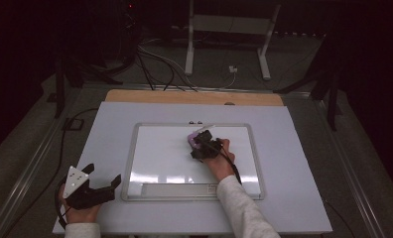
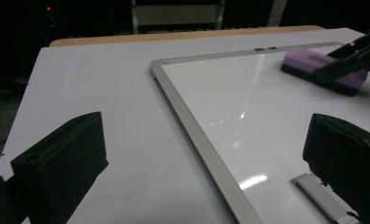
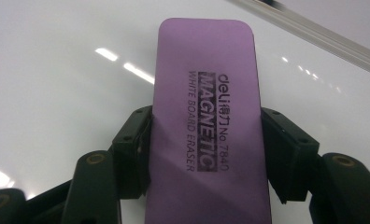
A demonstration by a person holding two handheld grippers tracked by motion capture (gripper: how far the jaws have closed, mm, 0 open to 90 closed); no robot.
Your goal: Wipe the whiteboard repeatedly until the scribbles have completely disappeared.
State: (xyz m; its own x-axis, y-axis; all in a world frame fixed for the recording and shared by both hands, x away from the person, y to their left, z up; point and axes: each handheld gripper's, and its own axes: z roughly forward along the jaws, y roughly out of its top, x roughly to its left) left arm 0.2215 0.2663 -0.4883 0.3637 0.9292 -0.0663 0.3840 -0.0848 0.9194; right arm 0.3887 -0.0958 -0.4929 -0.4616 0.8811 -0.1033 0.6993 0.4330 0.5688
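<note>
A purple magnetic whiteboard eraser (image 3: 206, 126) lies flat on the whiteboard (image 1: 160, 153), near its far edge. My right gripper (image 1: 200, 144) is shut on the eraser (image 1: 192, 138), one jaw pressed against each long side. The eraser (image 2: 321, 70) also appears far right in the left gripper view, with the right gripper's jaws over it. My left gripper (image 1: 104, 174) rests on the white table near the front left corner, left of the board. Its jaws stand wide apart with nothing between them (image 2: 206, 158).
The whiteboard has a silver frame (image 2: 192, 126) and a pen tray (image 1: 179, 190) along its near edge. It lies on a white sheet (image 1: 105, 129) over a wooden table. Cables (image 1: 155, 69) and a stand's white legs (image 1: 264, 54) are on the floor behind.
</note>
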